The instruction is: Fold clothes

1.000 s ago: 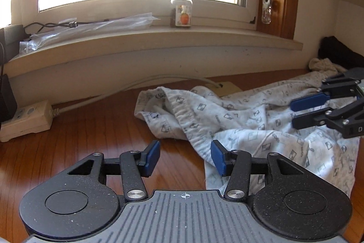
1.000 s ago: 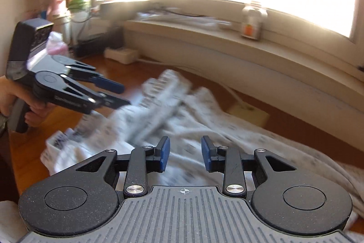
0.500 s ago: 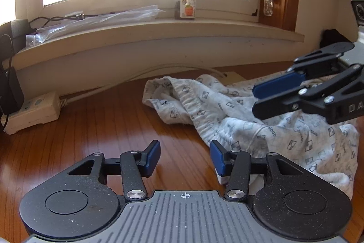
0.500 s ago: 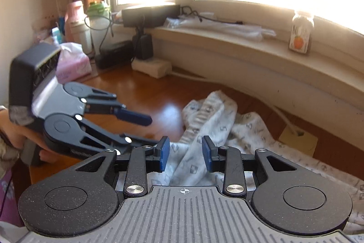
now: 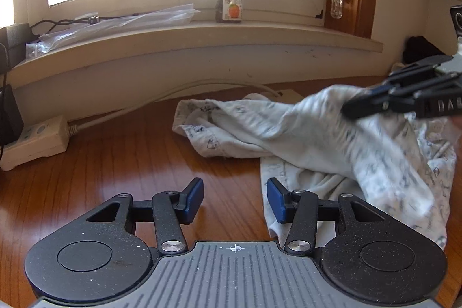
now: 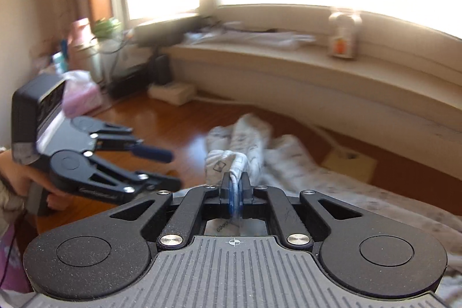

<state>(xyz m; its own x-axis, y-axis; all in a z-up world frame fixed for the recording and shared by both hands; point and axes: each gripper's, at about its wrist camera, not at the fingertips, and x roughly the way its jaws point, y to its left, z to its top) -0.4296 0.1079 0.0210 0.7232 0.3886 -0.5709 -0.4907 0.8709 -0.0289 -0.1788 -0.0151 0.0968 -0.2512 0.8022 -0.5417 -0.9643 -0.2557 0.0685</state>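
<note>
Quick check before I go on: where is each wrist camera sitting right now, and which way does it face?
Left wrist: on the left gripper, open, low over the wooden floor, facing the windowsill.
Right wrist: on the right gripper, shut on the patterned garment, facing left along the sill; the person's left hand shows.
Shared: garment, pill bottle, power strip, each other's gripper.

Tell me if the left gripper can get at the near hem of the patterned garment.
Probably yes: the left gripper is open, and the garment hem lies beside its right finger, nothing between.
</note>
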